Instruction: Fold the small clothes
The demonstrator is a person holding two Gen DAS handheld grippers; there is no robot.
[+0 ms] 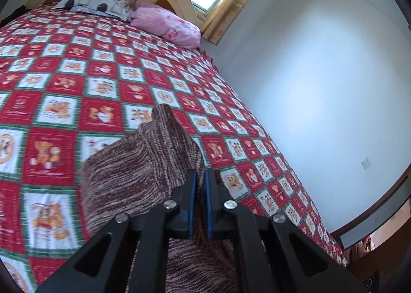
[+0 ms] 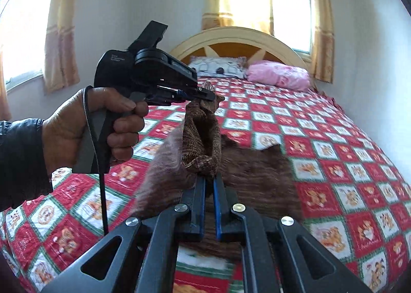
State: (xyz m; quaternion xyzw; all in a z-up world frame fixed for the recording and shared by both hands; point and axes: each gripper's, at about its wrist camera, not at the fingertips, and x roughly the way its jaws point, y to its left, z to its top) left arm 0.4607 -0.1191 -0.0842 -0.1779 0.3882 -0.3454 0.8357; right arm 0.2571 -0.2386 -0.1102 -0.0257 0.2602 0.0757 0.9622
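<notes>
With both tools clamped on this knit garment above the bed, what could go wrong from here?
1. The left tool pinches only a small tip of the brown marled knit garment; it may slip free.
2. The right tool also grips a bunched edge, so the fold could land uneven.
3. Loose fabric trails on the red patchwork quilt and may drag or crease.

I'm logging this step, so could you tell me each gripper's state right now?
Left gripper: closed on the brown knit garment.
Right gripper: closed on the same garment.
</notes>
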